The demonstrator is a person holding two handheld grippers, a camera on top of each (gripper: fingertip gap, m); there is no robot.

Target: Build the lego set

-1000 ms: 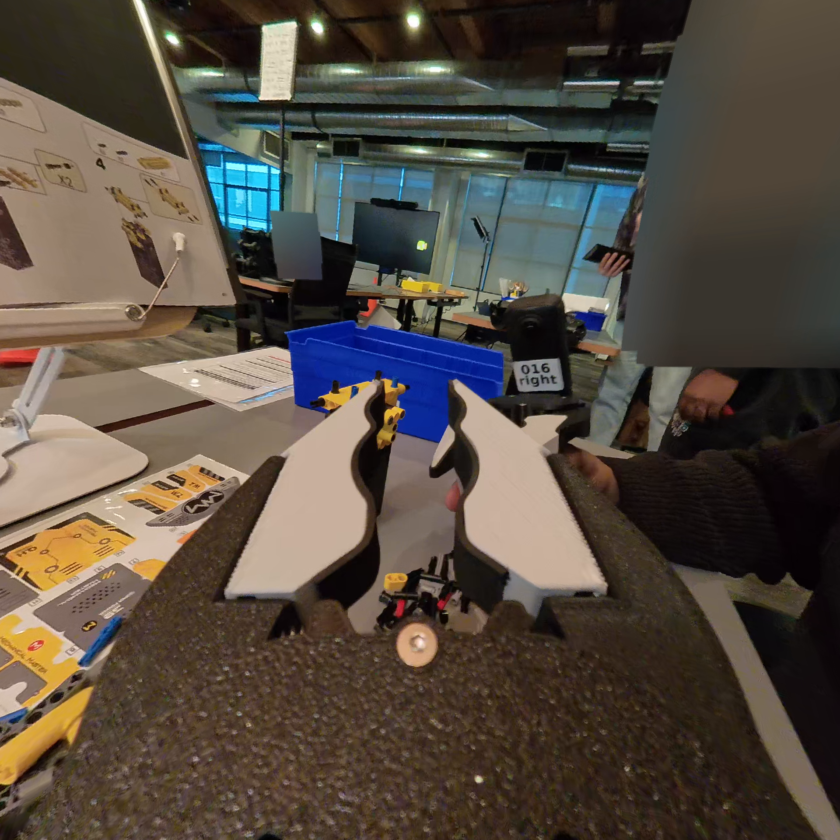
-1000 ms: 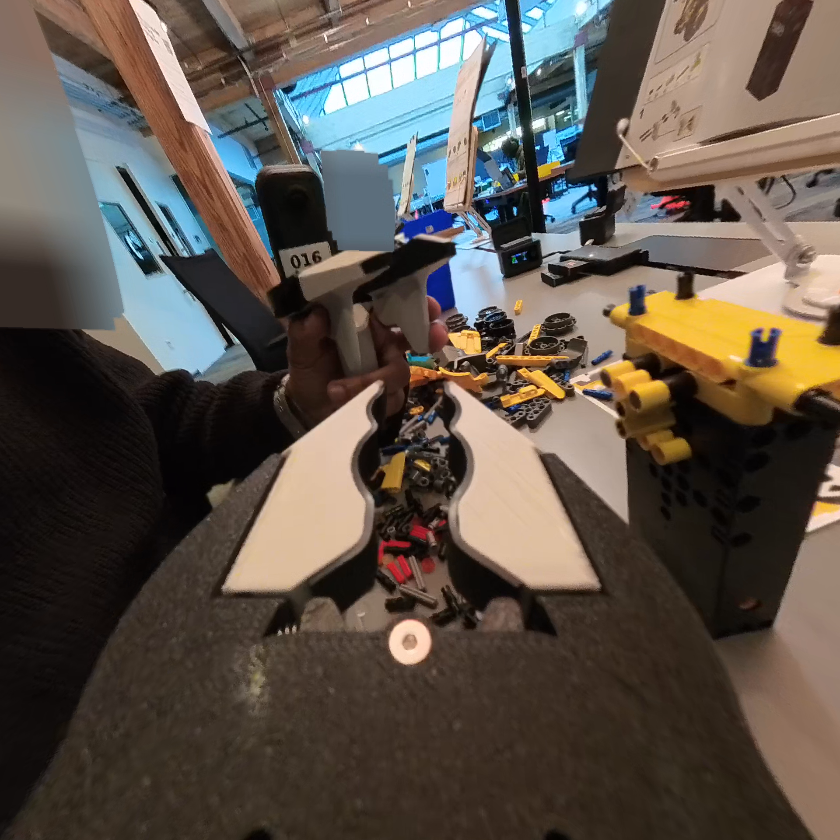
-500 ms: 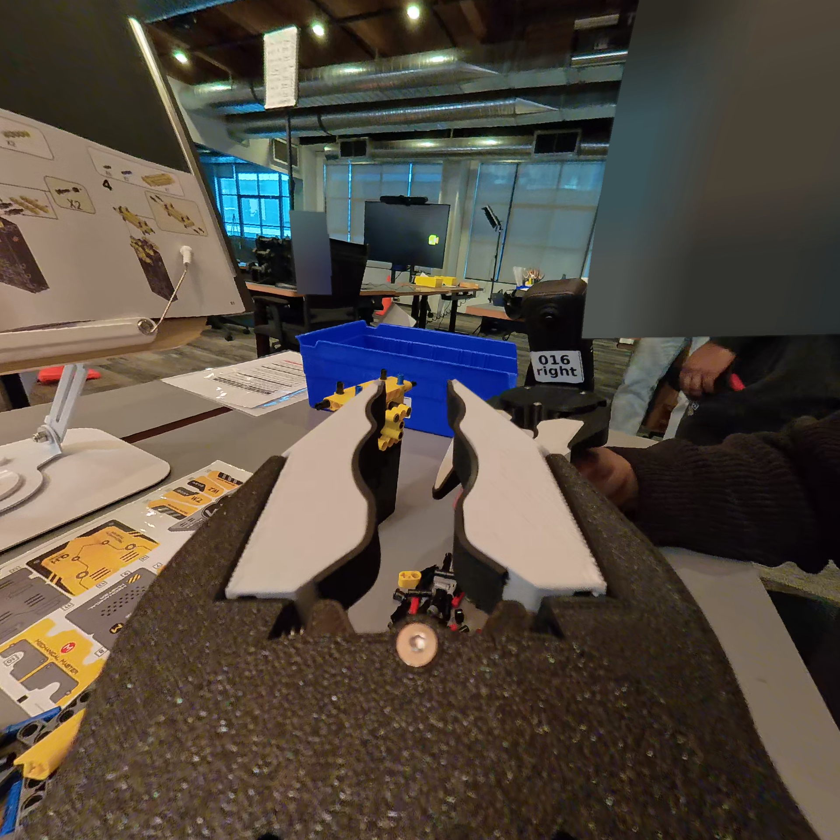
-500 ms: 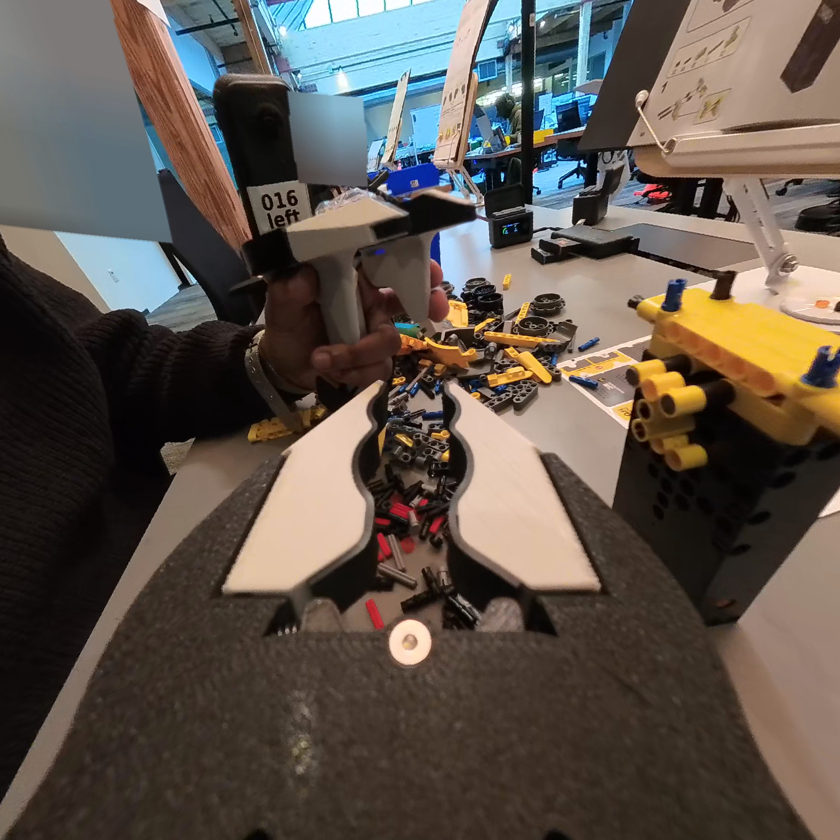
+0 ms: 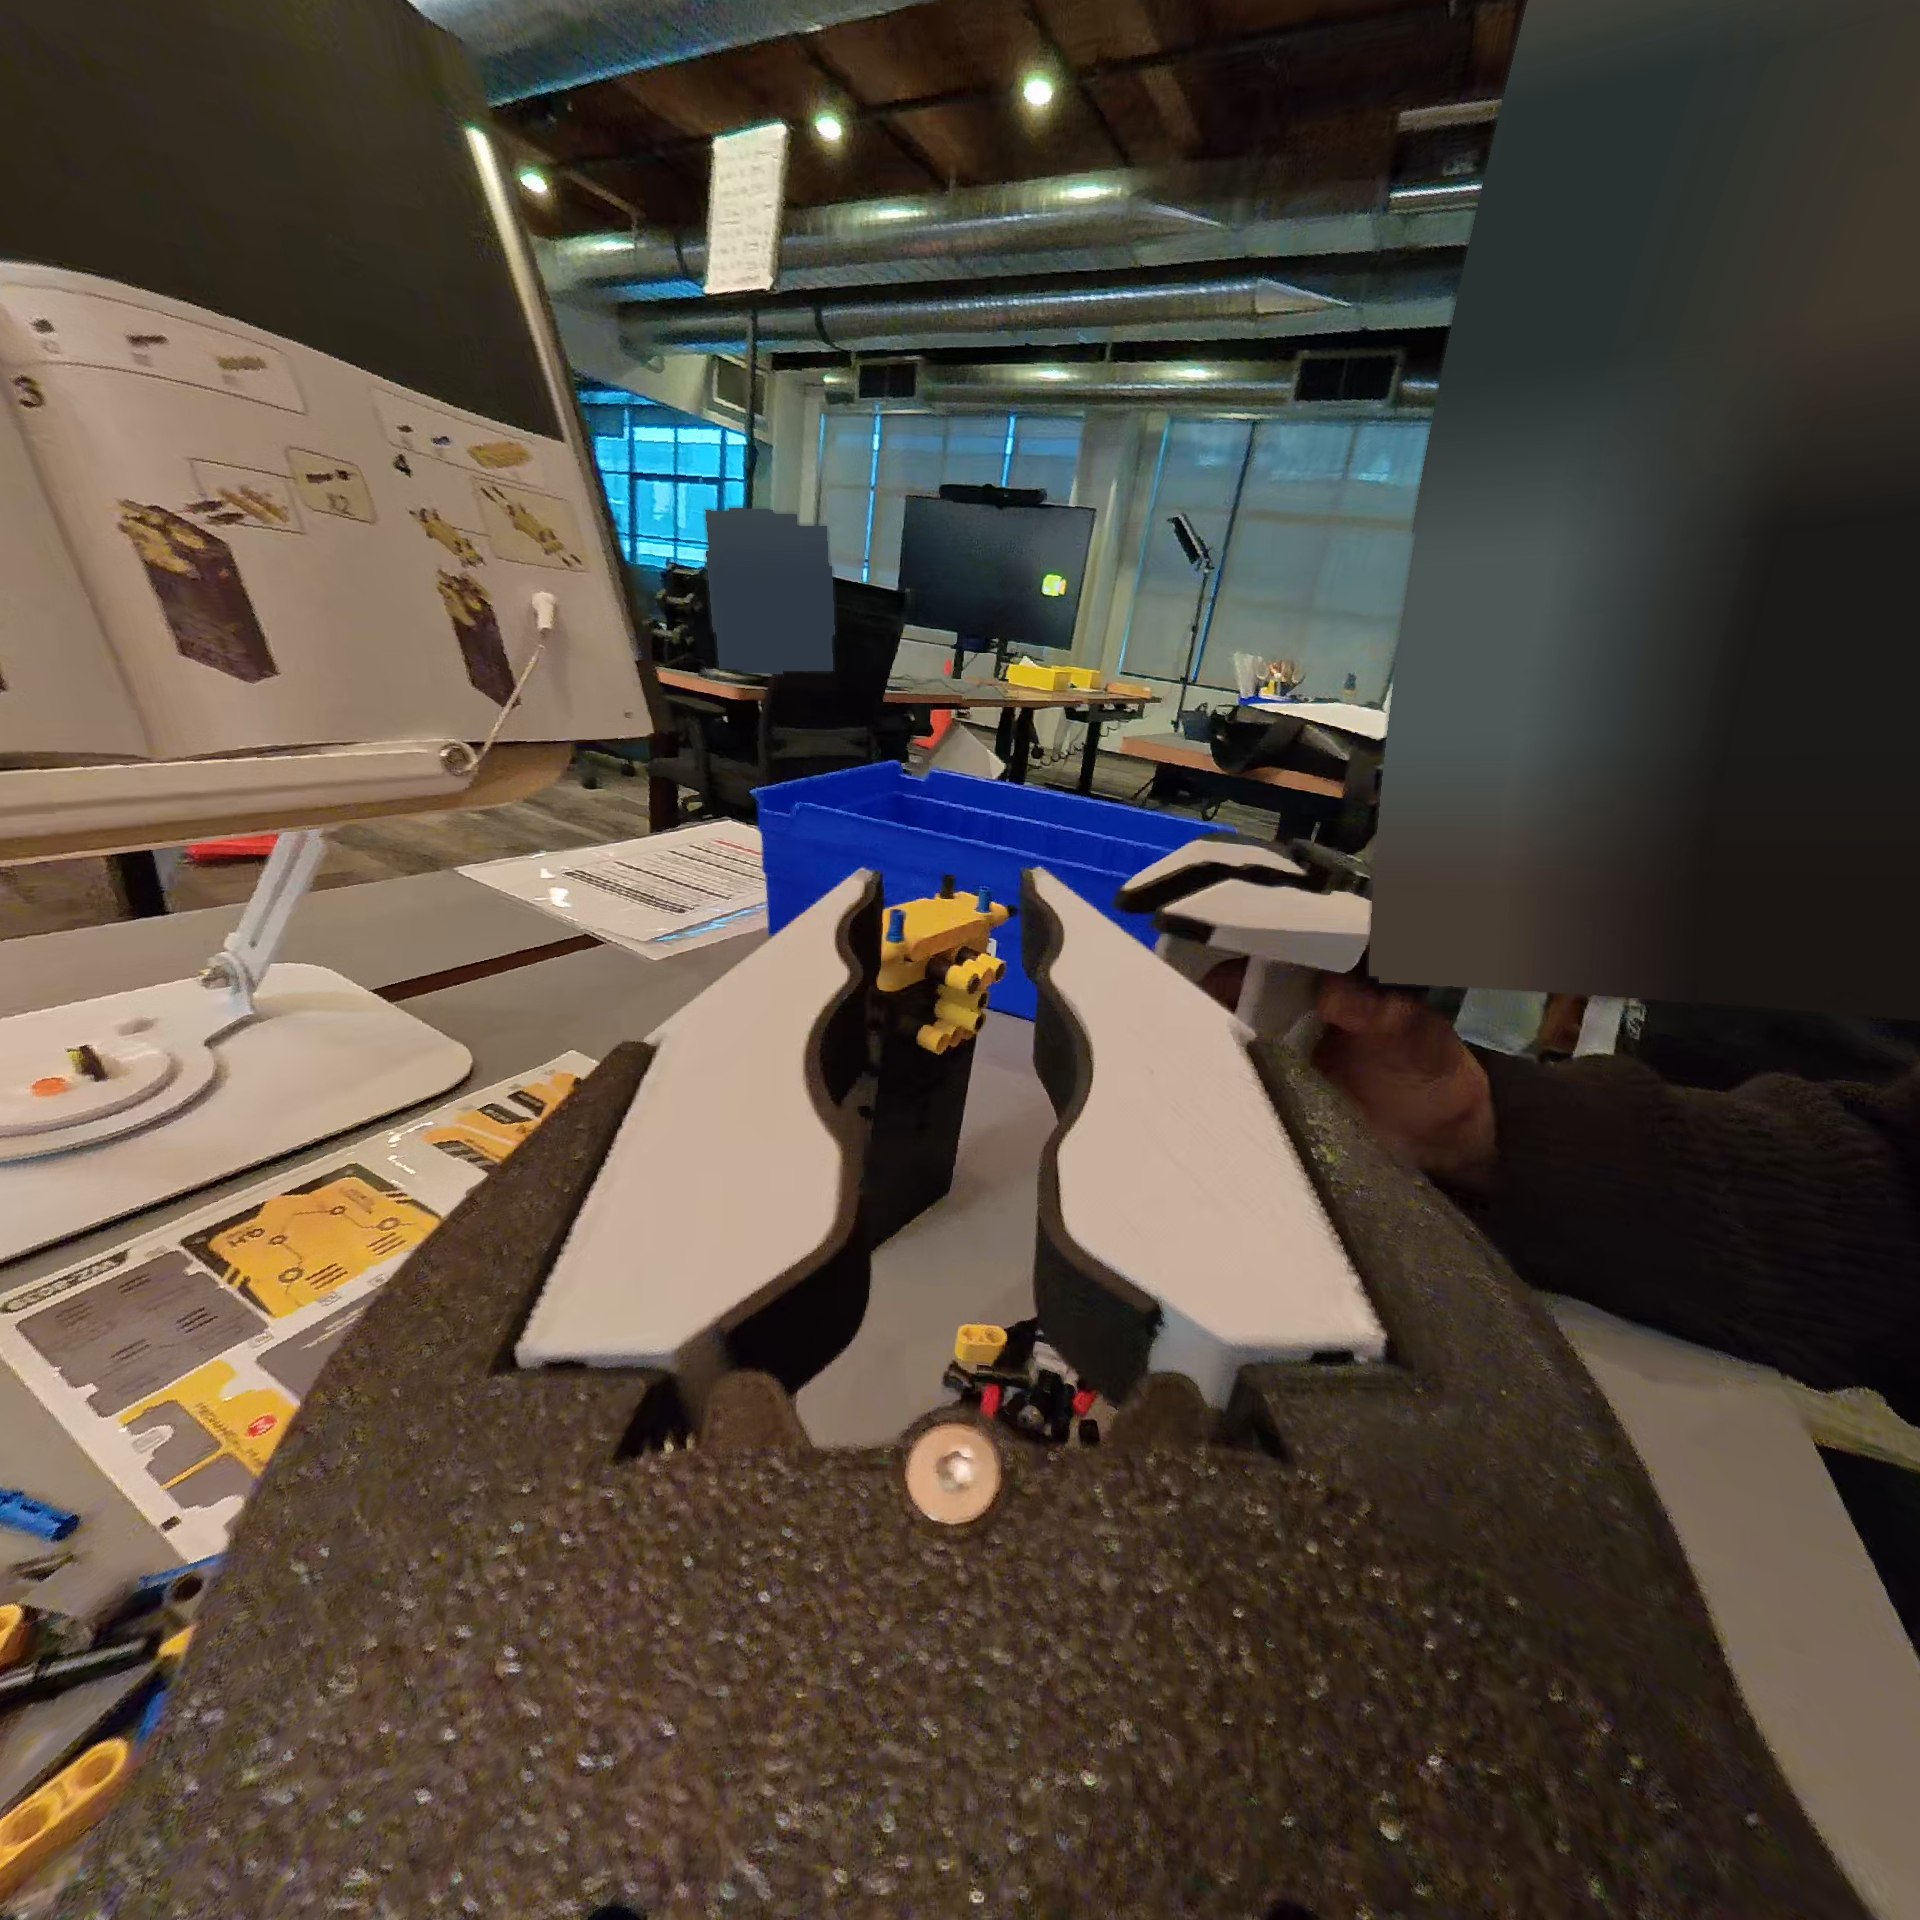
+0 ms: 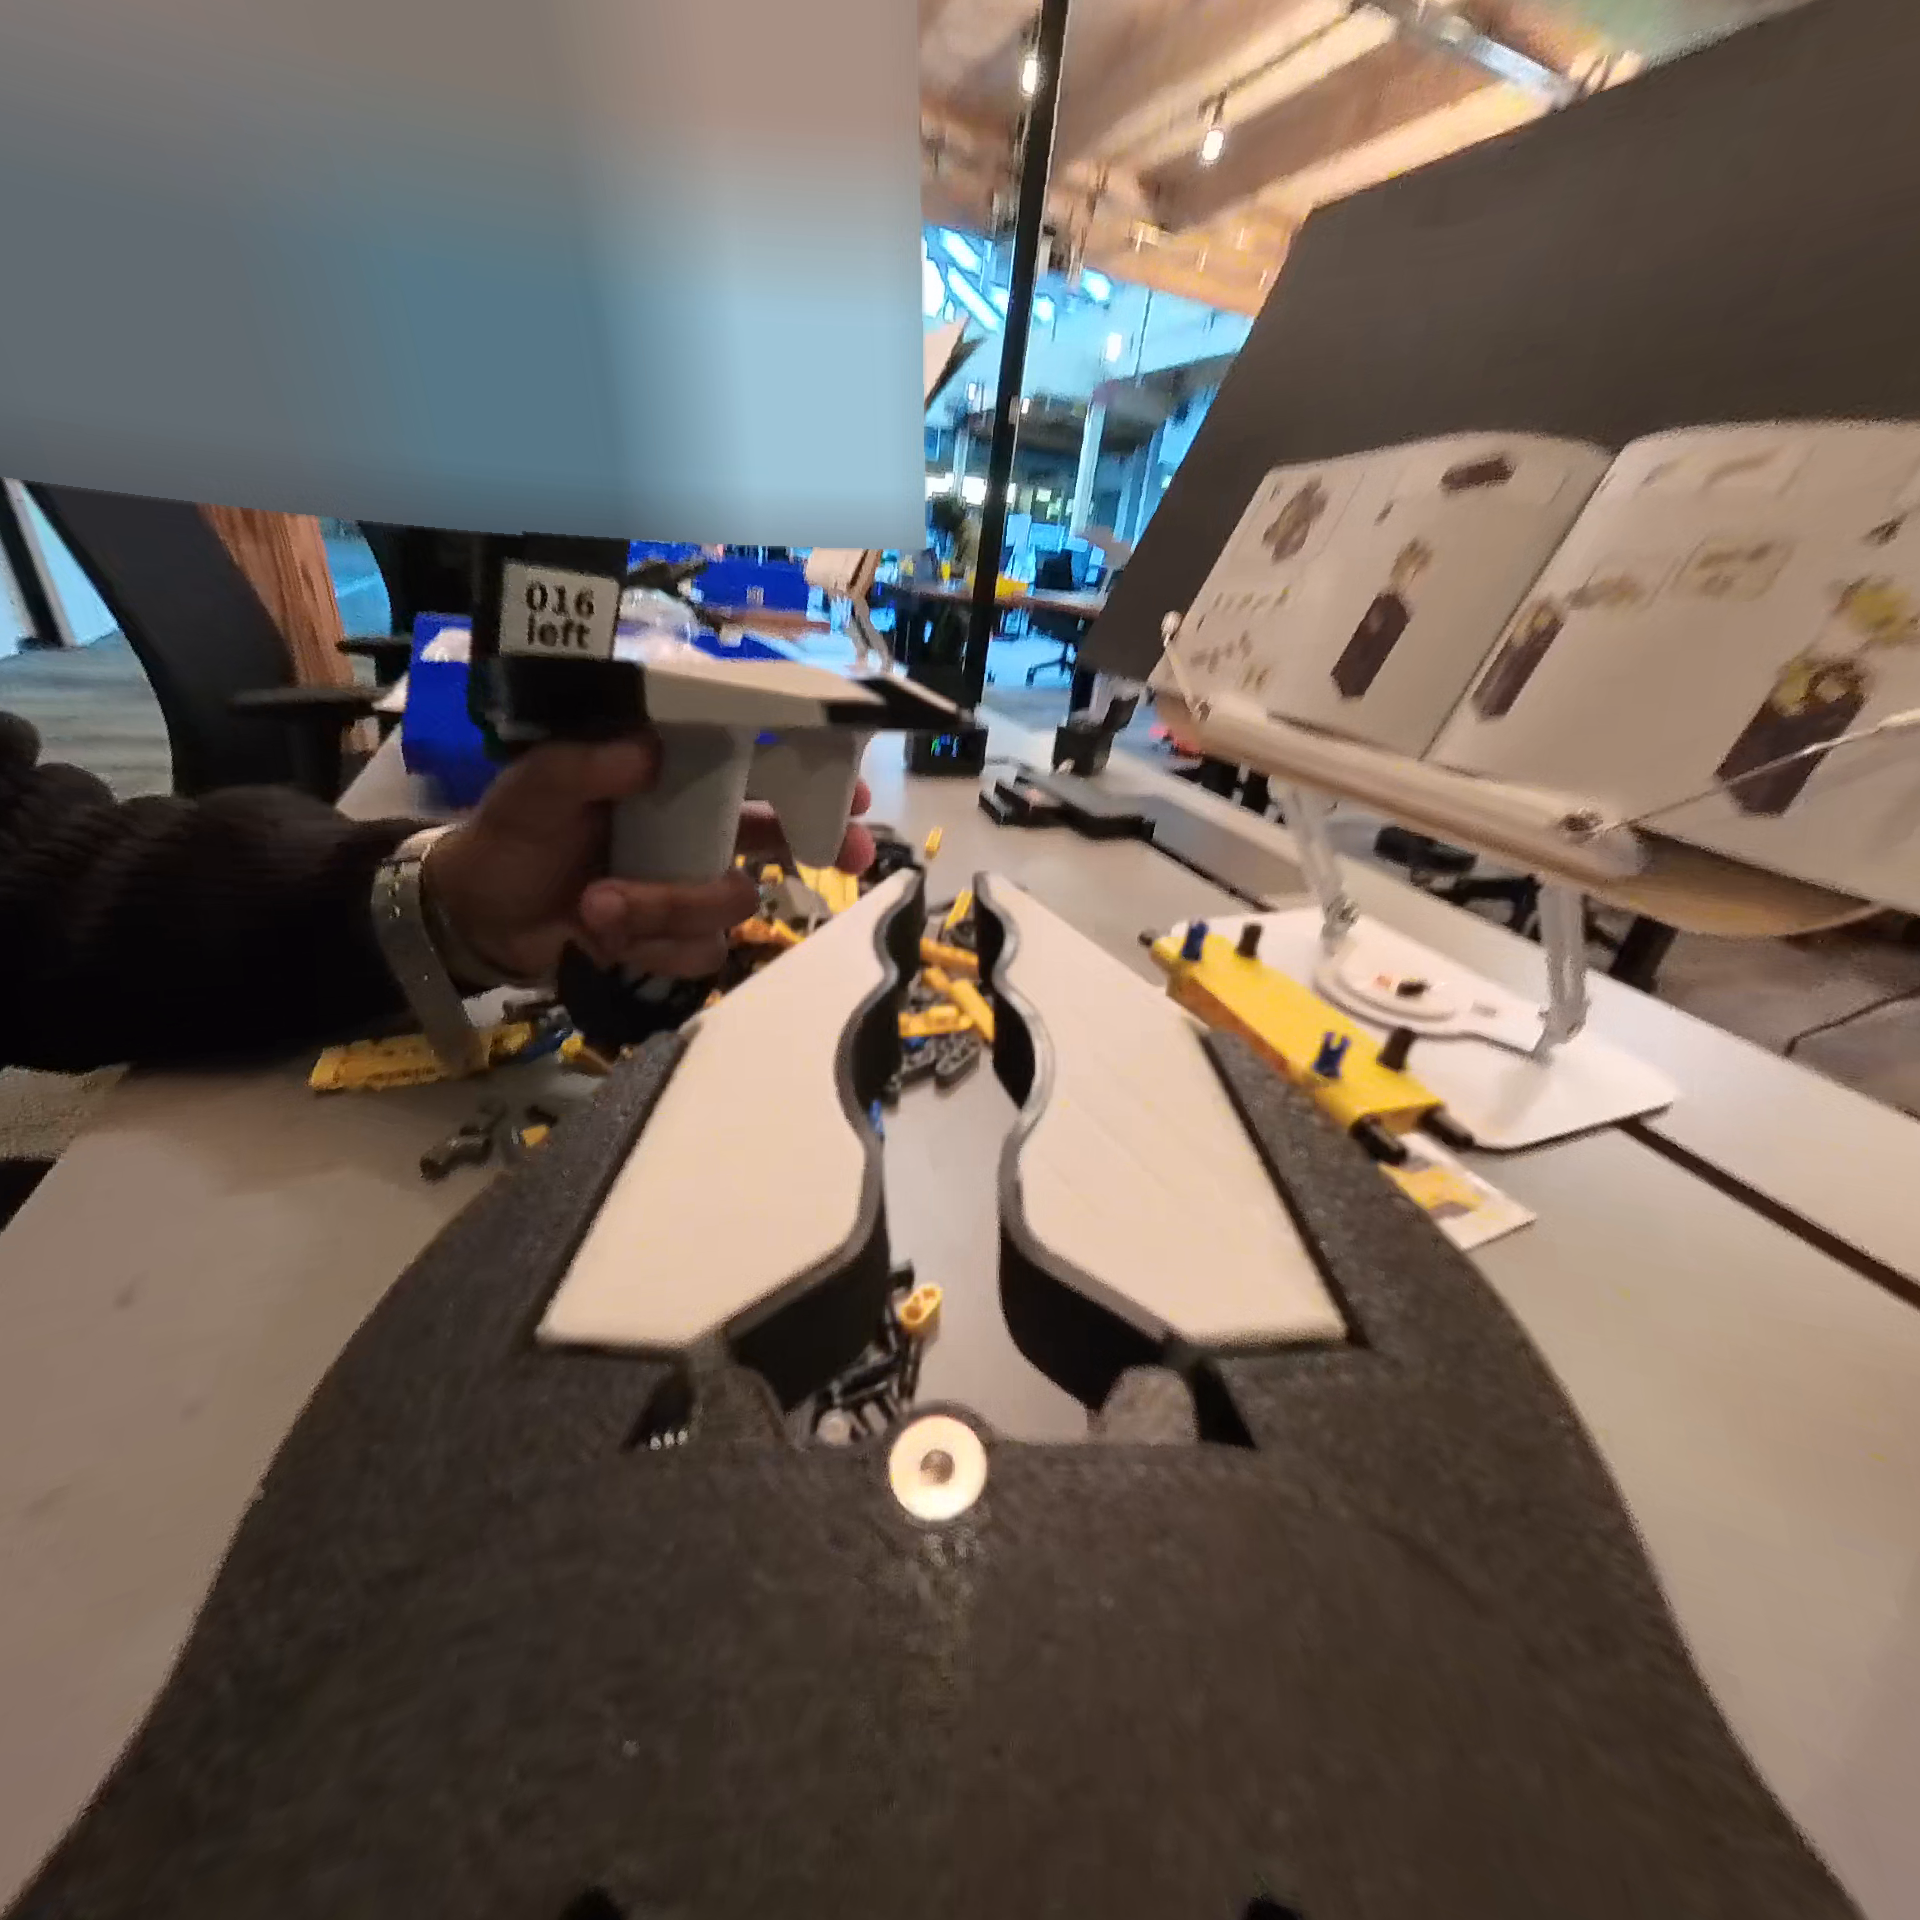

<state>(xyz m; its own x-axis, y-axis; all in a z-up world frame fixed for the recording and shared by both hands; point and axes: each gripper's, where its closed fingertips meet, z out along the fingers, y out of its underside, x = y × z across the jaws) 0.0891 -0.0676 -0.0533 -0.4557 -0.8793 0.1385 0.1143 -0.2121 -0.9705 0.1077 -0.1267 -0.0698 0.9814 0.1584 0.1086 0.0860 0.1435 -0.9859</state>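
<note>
Both grippers empty, jaws apart: left gripper (image 5: pixel 951 904) faces the upright black-and-yellow brick model (image 5: pixel 925 1049) before the blue bin (image 5: pixel 966 842), right gripper (image 6: pixel 948 894) hovers over loose brick parts (image 6: pixel 940 1013).

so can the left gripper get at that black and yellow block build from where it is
Probably yes. The left gripper is open and empty, and the black and yellow block build stands upright straight ahead, framed between its fingers. Only bare table shows between them.
</note>
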